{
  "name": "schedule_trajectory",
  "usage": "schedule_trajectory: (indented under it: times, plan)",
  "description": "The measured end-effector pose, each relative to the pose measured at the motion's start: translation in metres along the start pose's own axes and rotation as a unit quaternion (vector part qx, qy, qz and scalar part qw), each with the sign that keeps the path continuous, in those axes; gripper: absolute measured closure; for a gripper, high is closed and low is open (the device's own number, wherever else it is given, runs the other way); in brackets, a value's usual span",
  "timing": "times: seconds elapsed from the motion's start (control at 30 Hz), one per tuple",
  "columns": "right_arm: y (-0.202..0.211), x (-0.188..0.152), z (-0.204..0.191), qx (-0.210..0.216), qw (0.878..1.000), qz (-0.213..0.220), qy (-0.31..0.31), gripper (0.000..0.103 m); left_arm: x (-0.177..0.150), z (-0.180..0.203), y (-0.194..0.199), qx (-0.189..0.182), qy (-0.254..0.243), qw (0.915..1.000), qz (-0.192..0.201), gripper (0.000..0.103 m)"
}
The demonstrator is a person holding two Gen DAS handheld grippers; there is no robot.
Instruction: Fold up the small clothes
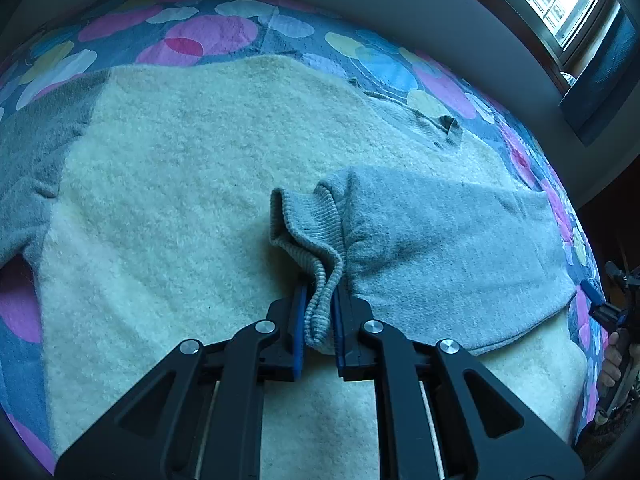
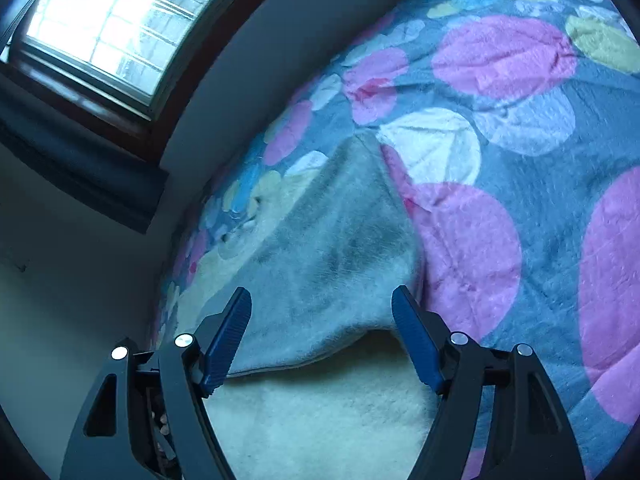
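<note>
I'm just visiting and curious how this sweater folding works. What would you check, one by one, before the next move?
1. Left gripper shut on the ribbed cuff: ok, the knit sits pinched between the blue pads.
2. Grey sleeve laid across the cream sweater body: ok, it lies flat on top.
3. Right gripper free of cloth: ok, its jaws stand wide apart with nothing pinched.
4. Other sleeve folded in: not ok, it lies spread out to the side.
5. Sweater wholly on the spotted bedspread: cannot tell, the near hem is hidden by the grippers.
</note>
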State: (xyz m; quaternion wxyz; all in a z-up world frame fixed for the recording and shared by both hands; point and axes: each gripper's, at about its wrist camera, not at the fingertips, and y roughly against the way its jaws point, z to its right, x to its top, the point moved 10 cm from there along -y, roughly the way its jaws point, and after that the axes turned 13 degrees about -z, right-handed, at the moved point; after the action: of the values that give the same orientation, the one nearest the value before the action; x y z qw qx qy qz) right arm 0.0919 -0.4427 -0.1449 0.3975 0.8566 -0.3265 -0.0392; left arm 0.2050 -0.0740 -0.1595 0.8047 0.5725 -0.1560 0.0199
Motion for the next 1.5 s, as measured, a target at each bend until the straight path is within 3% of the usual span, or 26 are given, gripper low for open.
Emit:
schedule_trajectory:
  times: [0.03,0.23,0.37,0.47,0.57,0.6,0.67,0.87,0.97,1.03,1.17,1.3,1.43,1.5]
  plan:
    - [-0.013,-0.002,0.017,-0.032,0.999,-0.015,-0.017,0.033,0.000,0.000,0.000,-0.001,0.000,1.0000,0.002,0.091]
    - [0.007,-0.002,0.009,-0.027,0.999,0.018,-0.015,0.033,0.000,-0.006,-0.002,-0.027,0.009,0.9994,0.017,0.090]
    - [0.036,0.004,-0.030,0.028,0.997,0.065,0.029,0.032,0.000,-0.006,-0.002,-0.034,0.013,0.9992,0.016,0.090]
    - [0.022,0.001,-0.048,0.071,0.996,0.036,0.045,0.031,0.001,-0.005,-0.002,-0.032,0.011,0.9993,0.017,0.090]
    - [-0.023,-0.008,-0.019,0.020,1.000,-0.023,0.001,0.031,0.000,-0.005,-0.003,-0.036,0.013,0.9991,0.016,0.090]
    - [-0.033,-0.010,-0.009,0.027,0.999,-0.033,-0.014,0.032,0.000,-0.005,-0.002,-0.038,0.014,0.9991,0.016,0.090]
    - [-0.029,-0.009,-0.012,0.035,0.999,-0.017,-0.004,0.033,0.000,-0.005,-0.002,-0.040,0.015,0.9990,0.013,0.090]
    - [-0.014,-0.018,-0.032,-0.012,0.999,0.004,0.032,0.032,-0.006,-0.011,0.021,-0.047,0.019,0.9986,0.014,0.088]
    - [-0.006,-0.025,-0.043,-0.010,0.999,0.012,0.049,0.031,-0.016,-0.025,0.050,-0.052,0.020,0.9980,0.030,0.083]
    - [-0.004,-0.034,-0.050,-0.002,0.998,0.007,0.055,0.031,-0.026,-0.046,0.071,-0.035,0.022,0.9981,0.045,0.076]
    - [0.000,-0.049,-0.063,0.003,0.997,0.005,0.075,0.030,-0.051,-0.111,0.104,-0.011,0.066,0.9960,0.059,0.072]
    - [-0.002,-0.061,-0.069,0.013,0.997,0.001,0.077,0.028,-0.078,-0.202,0.120,-0.020,0.170,0.9834,0.060,0.072]
    - [-0.011,-0.070,-0.068,0.012,0.997,-0.009,0.074,0.028,-0.097,-0.287,0.142,-0.065,0.276,0.9544,0.094,0.072]
    - [-0.014,-0.073,-0.064,0.012,0.998,-0.011,0.067,0.028,-0.101,-0.321,0.155,-0.058,0.312,0.9414,0.114,0.072]
